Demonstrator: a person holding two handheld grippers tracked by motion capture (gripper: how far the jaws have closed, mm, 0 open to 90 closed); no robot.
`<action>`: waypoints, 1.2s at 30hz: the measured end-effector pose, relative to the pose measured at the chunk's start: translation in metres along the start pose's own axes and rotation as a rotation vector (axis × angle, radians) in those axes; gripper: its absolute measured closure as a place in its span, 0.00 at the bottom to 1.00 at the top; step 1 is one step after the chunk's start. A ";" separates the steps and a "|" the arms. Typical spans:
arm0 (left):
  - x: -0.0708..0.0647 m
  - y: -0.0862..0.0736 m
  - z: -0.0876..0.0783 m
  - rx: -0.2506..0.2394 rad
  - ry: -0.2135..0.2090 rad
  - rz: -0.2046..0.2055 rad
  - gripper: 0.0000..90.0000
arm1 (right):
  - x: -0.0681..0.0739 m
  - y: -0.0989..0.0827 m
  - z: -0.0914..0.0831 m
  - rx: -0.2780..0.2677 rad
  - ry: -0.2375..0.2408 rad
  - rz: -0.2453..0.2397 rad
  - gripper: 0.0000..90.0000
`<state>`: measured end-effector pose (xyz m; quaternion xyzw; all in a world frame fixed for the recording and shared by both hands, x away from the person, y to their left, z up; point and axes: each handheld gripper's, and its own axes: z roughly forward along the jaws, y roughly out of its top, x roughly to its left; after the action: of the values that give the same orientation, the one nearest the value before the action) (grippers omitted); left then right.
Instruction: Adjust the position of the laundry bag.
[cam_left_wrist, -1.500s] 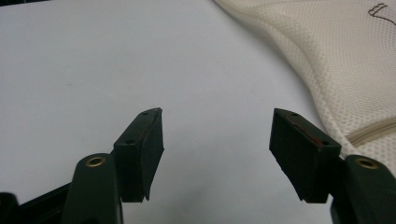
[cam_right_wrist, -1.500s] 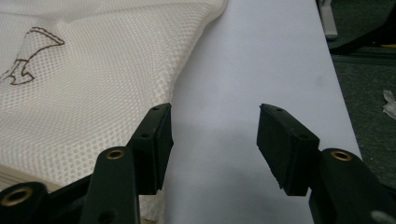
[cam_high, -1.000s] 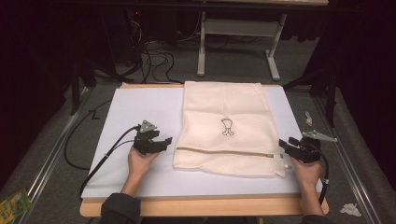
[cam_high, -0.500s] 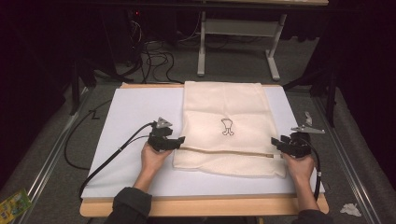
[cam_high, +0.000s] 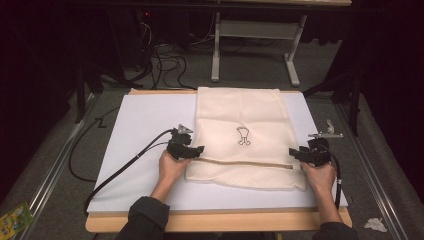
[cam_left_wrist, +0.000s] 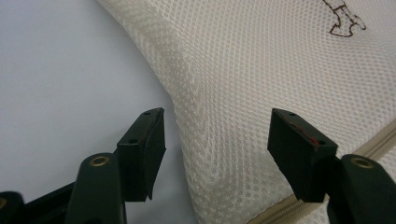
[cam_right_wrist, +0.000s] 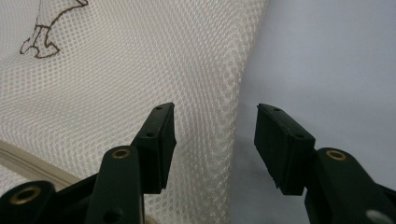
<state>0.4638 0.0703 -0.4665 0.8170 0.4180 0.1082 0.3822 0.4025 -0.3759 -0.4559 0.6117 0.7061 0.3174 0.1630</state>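
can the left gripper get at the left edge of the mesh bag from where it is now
Probably yes: the left gripper stands open astride the mesh bag edge, with nothing between on the white mat.

cream mesh laundry bag (cam_high: 243, 135) lies flat on the white table cover (cam_high: 145, 130), small brown emblem (cam_high: 243, 136) at centre, tan zipper (cam_high: 240, 163) across its near end.

no readable text, label, brand or number; the cream mesh laundry bag (cam_high: 240, 135) bears just a small brown outline figure (cam_high: 243, 136).
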 end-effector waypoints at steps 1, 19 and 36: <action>0.001 0.000 0.002 0.001 0.004 -0.010 0.43 | 0.001 0.003 0.000 0.017 -0.001 -0.003 0.54; 0.006 0.008 0.007 0.026 -0.020 -0.044 0.91 | 0.002 0.013 0.008 0.130 0.052 -0.029 0.95; 0.006 0.009 -0.012 -0.014 0.000 0.030 0.95 | 0.010 0.014 0.004 0.084 0.071 -0.069 0.97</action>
<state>0.4673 0.0779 -0.4529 0.8204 0.4050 0.1170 0.3863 0.4132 -0.3645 -0.4480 0.5816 0.7448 0.3032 0.1231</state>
